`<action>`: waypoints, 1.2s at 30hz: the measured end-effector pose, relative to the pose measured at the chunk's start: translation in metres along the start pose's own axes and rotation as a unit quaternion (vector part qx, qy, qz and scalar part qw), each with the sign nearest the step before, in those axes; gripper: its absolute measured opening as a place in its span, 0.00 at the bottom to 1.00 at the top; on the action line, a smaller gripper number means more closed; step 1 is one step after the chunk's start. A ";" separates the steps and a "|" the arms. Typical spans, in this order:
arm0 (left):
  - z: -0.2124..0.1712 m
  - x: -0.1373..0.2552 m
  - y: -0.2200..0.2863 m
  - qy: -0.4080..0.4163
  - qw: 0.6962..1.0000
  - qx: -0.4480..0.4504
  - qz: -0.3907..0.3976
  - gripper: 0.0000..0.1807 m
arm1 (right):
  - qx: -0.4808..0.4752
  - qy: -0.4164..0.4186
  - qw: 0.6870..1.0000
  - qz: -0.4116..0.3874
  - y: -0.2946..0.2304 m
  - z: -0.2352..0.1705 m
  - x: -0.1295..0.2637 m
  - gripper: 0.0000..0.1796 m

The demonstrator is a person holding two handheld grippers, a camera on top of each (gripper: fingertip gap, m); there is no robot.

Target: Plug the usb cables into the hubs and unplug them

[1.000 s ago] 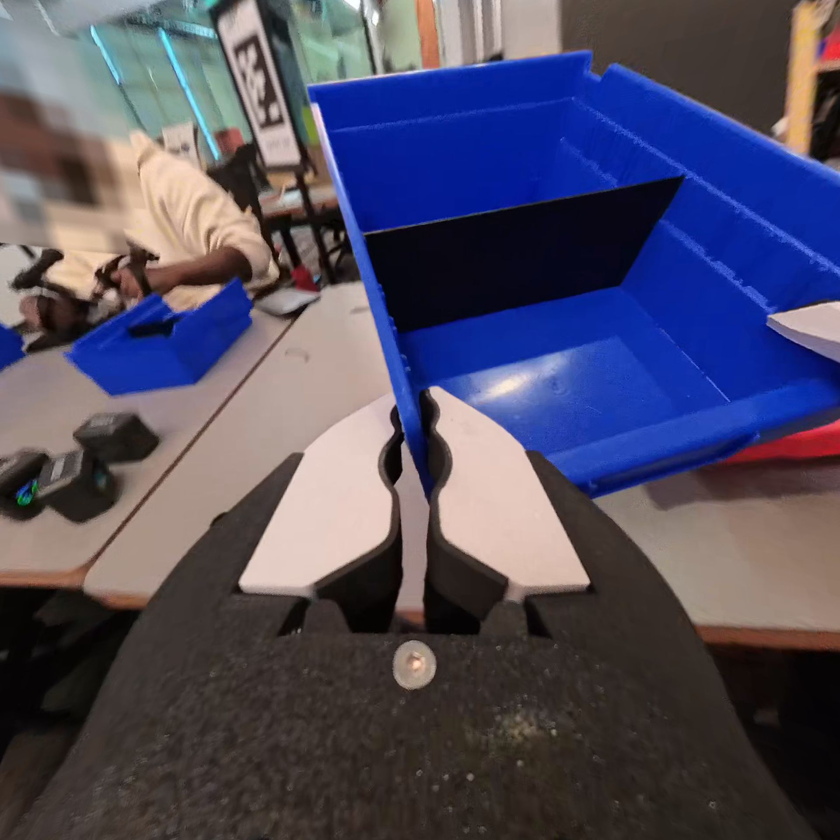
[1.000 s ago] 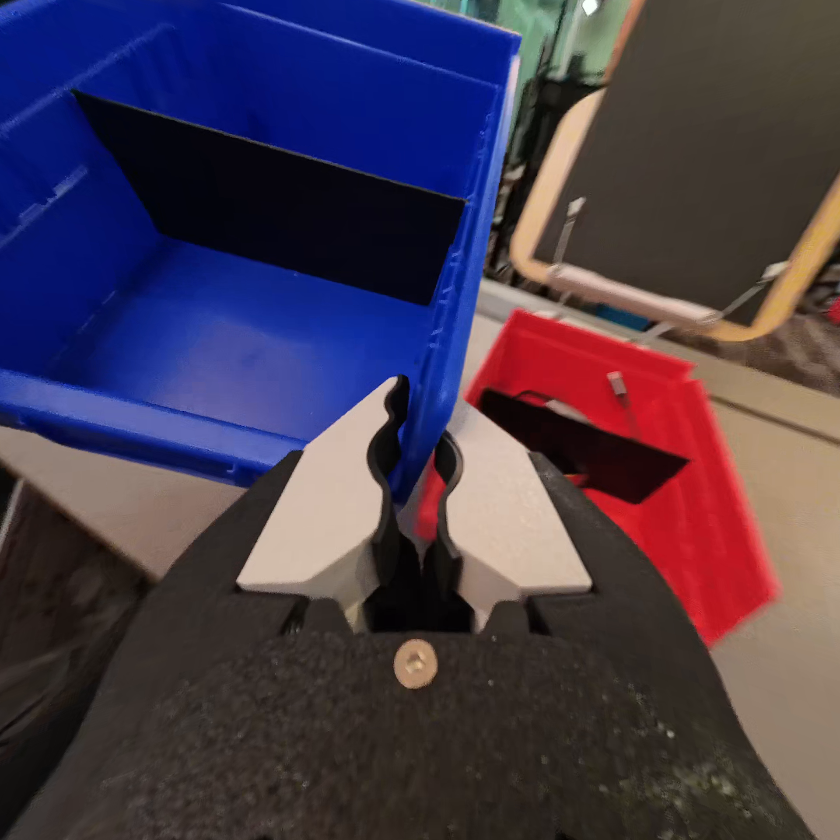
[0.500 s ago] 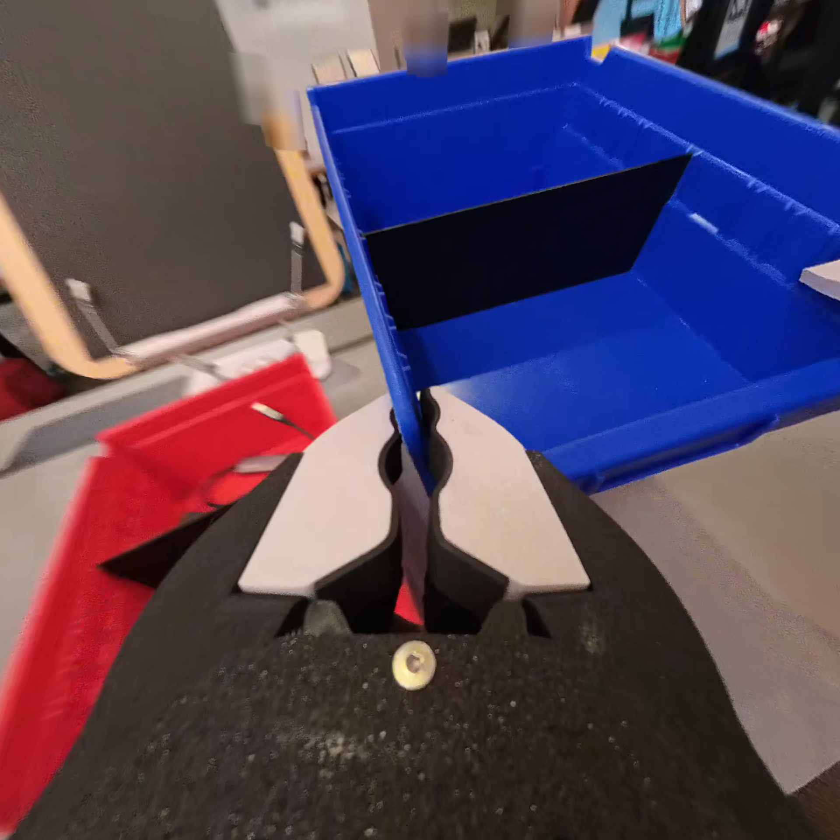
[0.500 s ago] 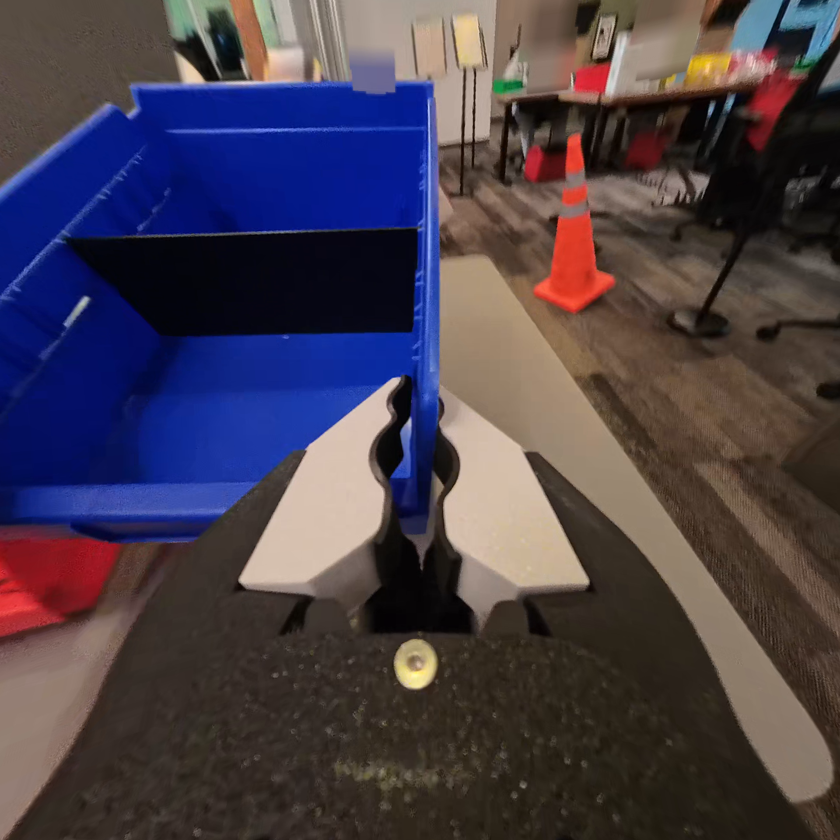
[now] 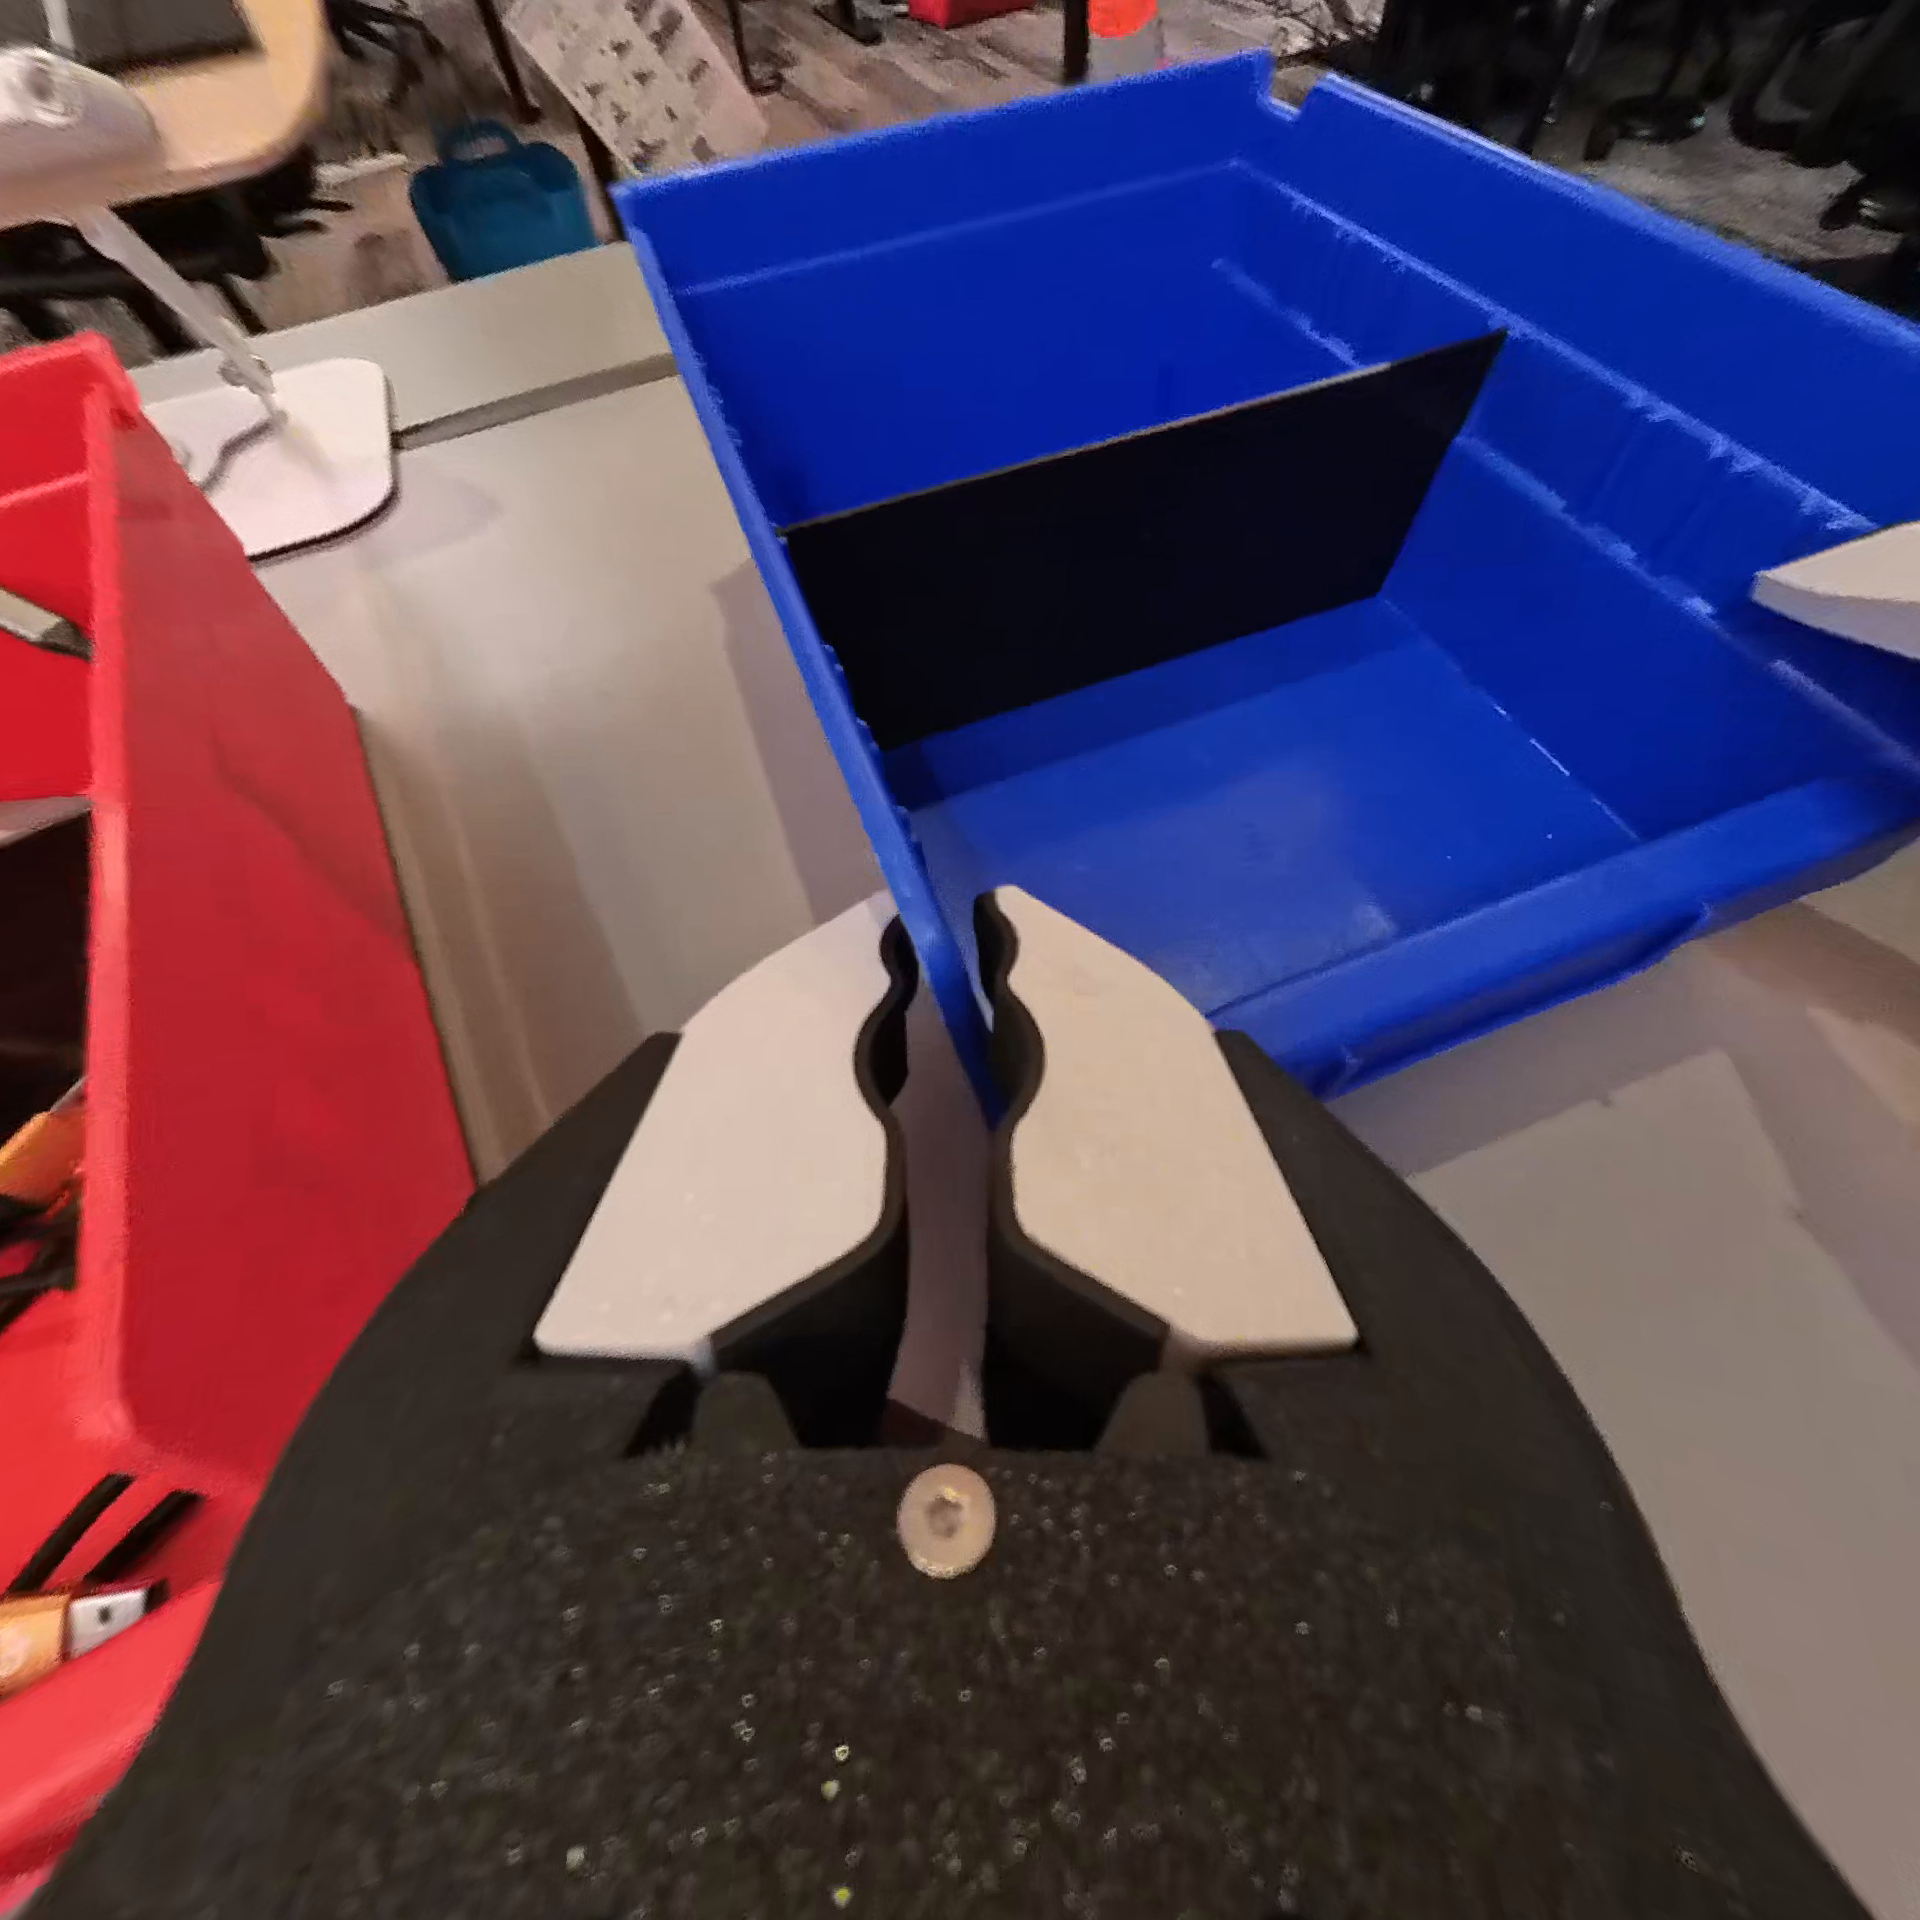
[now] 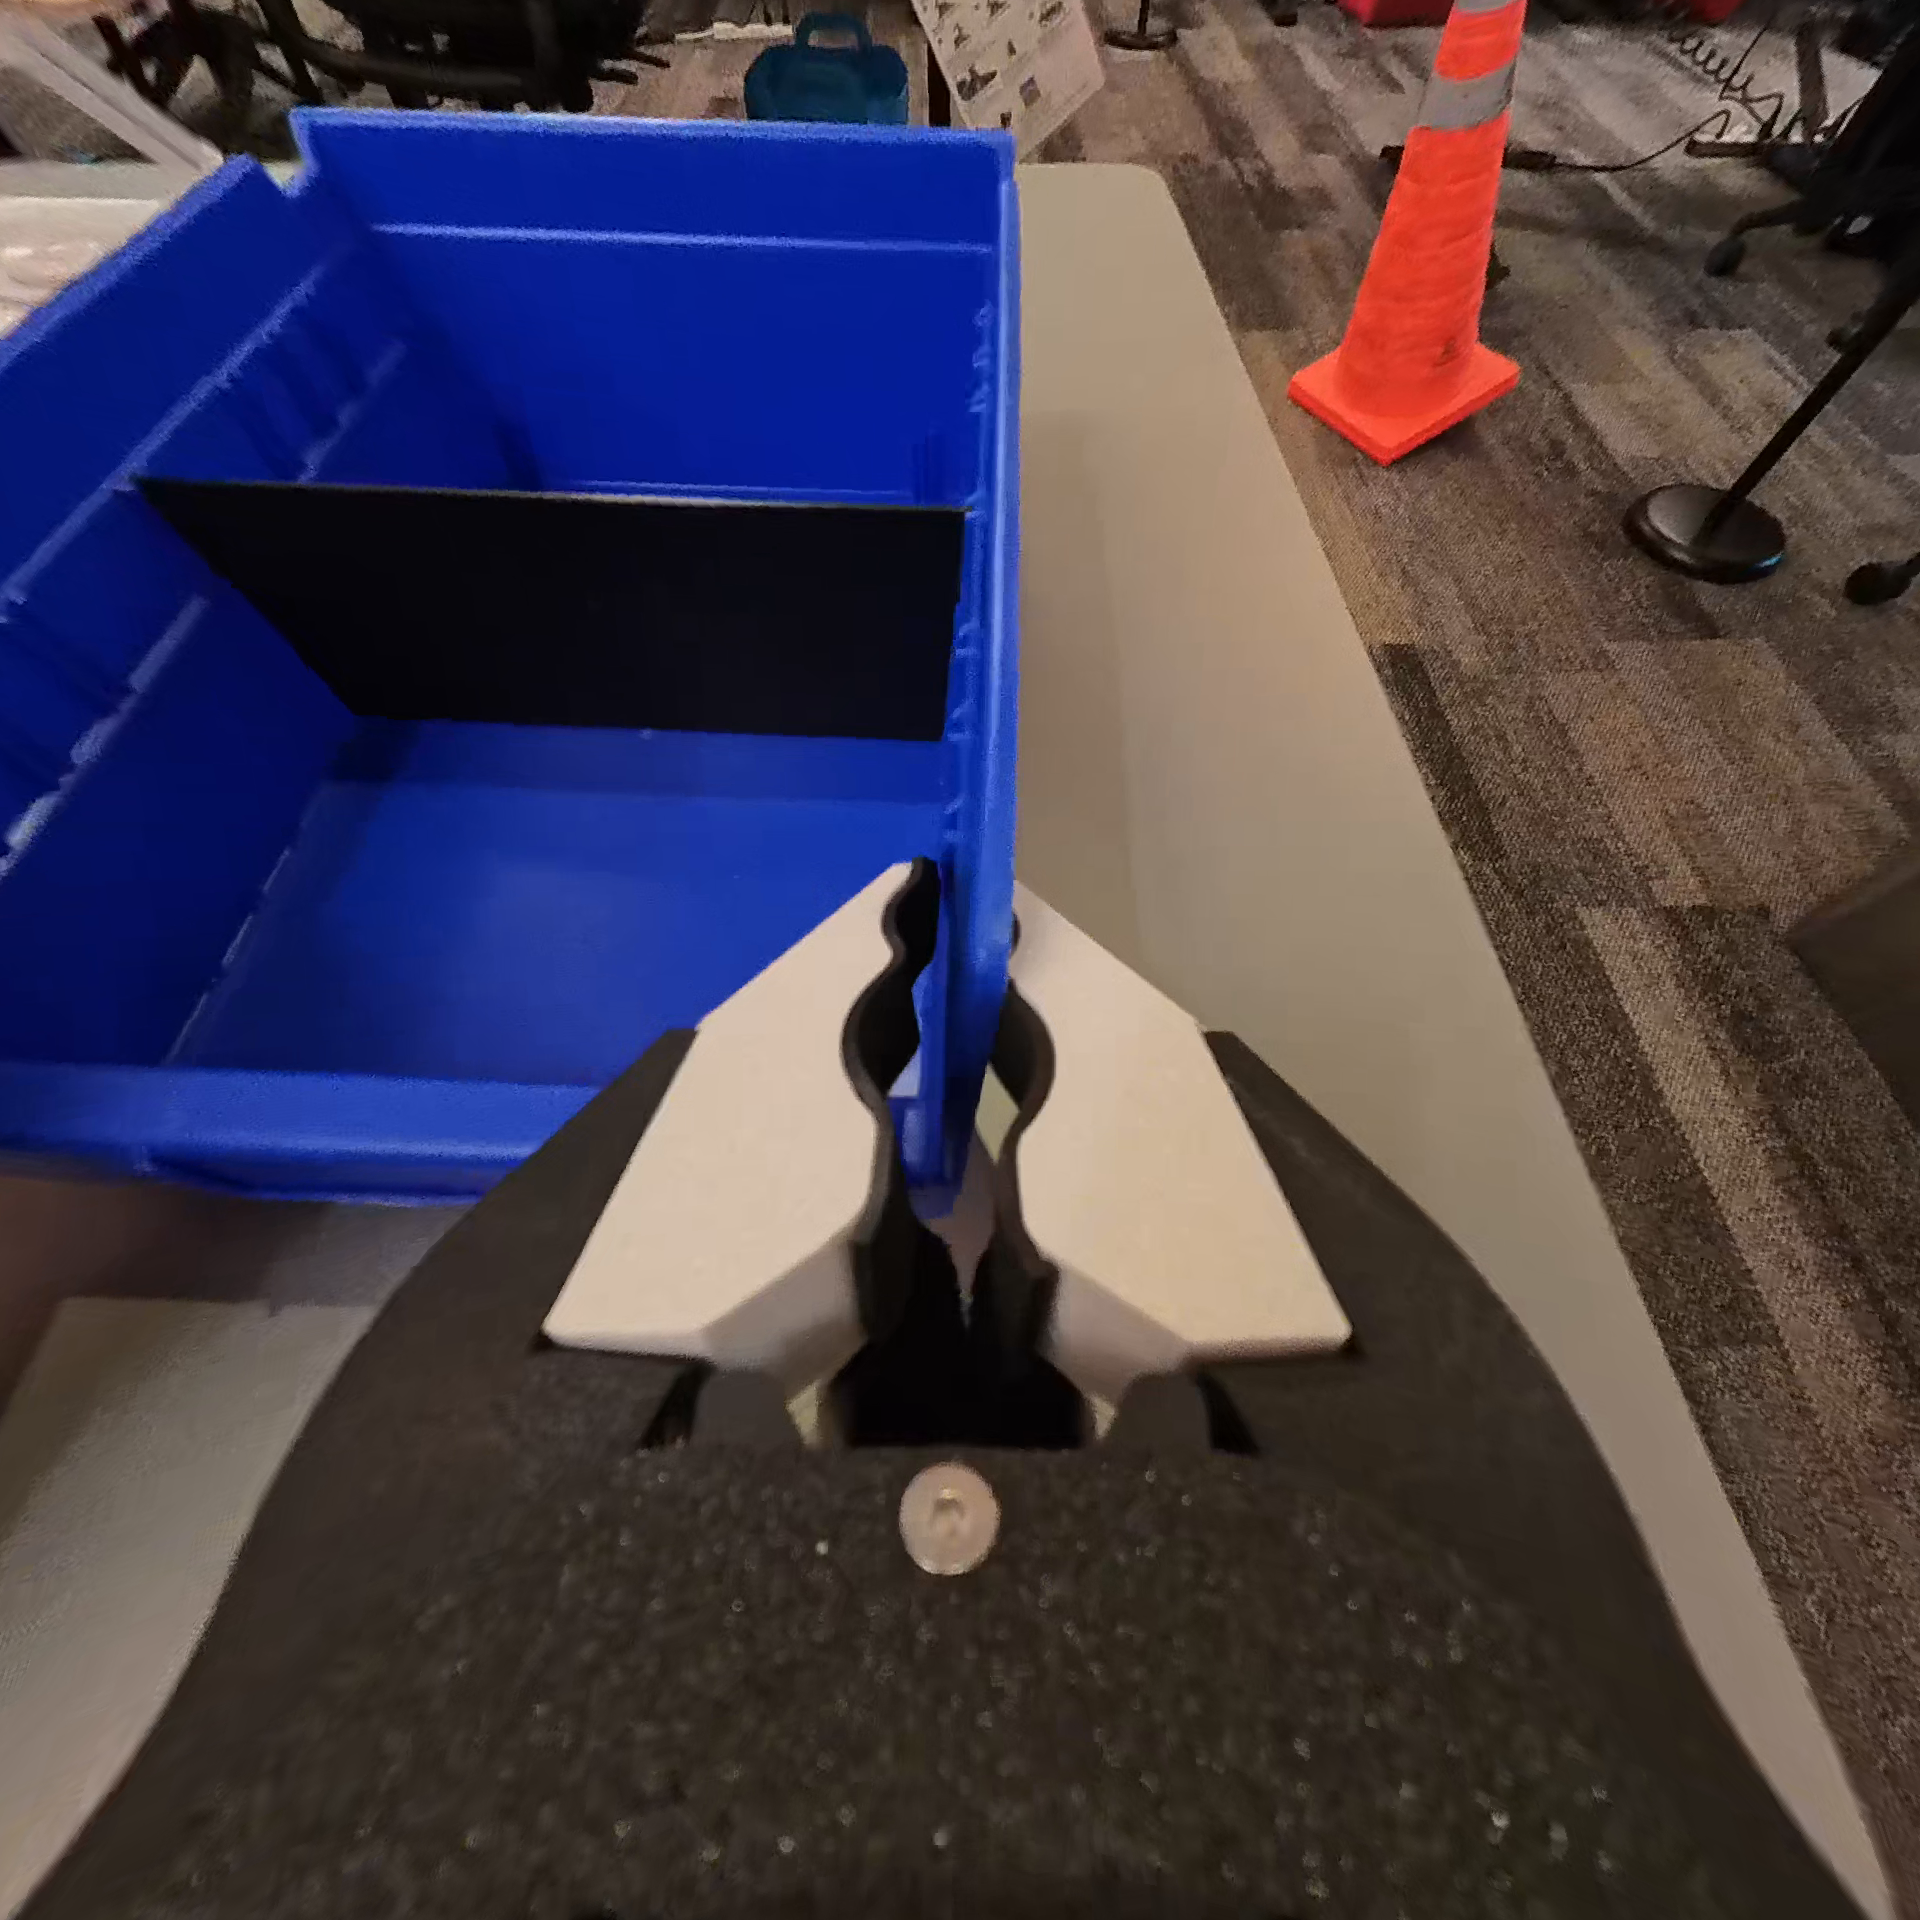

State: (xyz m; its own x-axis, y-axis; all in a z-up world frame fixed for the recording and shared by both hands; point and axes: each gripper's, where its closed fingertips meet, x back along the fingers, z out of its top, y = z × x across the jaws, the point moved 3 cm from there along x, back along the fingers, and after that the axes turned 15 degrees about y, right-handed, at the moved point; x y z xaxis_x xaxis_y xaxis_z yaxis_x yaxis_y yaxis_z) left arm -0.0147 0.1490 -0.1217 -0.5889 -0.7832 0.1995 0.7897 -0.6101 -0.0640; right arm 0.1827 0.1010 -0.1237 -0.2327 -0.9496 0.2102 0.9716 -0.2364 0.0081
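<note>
An empty blue bin [image 5: 1247, 810] with a black divider [image 5: 1122, 551] sits low over the grey table [image 5: 582, 727]; I cannot tell whether it touches. My left gripper [image 5: 940, 920] is shut on its left wall near the front corner. My right gripper [image 6: 961, 894] is shut on its right wall [image 6: 987, 623]; one of its fingers shows in the left wrist view [image 5: 1849, 603]. A red bin [image 5: 229, 935] stands to the left, with cables and a silver USB plug [image 5: 104, 1616] inside. No hub is in view.
The table's right edge [image 6: 1455, 1039] runs close beside the blue bin, with carpet floor beyond. An orange cone [image 6: 1423, 229] and a black stand base [image 6: 1704, 530] are on the floor. A white stand base [image 5: 291, 457] sits on the table behind the red bin. The gap from one gripper's tips to the other's is roughly 20 cm.
Both grippers have swung the blue bin round, past the red bin, and lowered it toward the table. The red bin now lies to its left. Both grips hold as before.
</note>
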 end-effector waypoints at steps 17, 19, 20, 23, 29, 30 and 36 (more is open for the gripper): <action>-0.029 0.162 -0.247 0.035 0.996 0.028 0.073 0.24 | -0.044 0.107 0.966 0.231 -0.248 0.059 0.060 0.26; -0.041 0.149 -0.252 0.010 0.998 0.023 0.063 0.22 | -0.092 0.049 0.970 0.220 -0.287 0.026 0.045 0.28; -0.044 0.143 -0.255 0.003 0.998 0.021 0.054 0.20 | -0.098 0.028 0.976 0.192 -0.295 0.013 0.036 0.28; -0.046 0.134 -0.259 -0.004 0.998 0.054 0.036 0.15 | -0.034 0.021 0.992 0.120 -0.301 -0.001 0.016 0.16; -0.047 0.140 -0.288 -0.026 0.995 0.064 0.078 0.03 | 0.028 0.037 0.997 0.057 -0.327 0.007 0.014 0.02; -0.047 0.142 -0.299 -0.030 0.994 0.065 0.083 0.02 | 0.030 0.039 0.997 0.056 -0.338 0.009 0.013 0.02; -0.045 0.178 -0.402 -0.013 0.987 0.082 0.140 0.01 | 0.054 0.040 0.989 0.130 -0.449 0.017 0.007 0.04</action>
State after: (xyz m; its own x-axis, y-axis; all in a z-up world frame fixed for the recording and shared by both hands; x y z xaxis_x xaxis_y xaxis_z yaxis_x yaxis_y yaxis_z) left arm -0.4447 0.2496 -0.1045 -0.3404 -0.9140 0.2206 0.9394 -0.3406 0.0383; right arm -0.2542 0.2042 -0.1095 0.0264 -0.9898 0.1402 0.9969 0.0366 0.0702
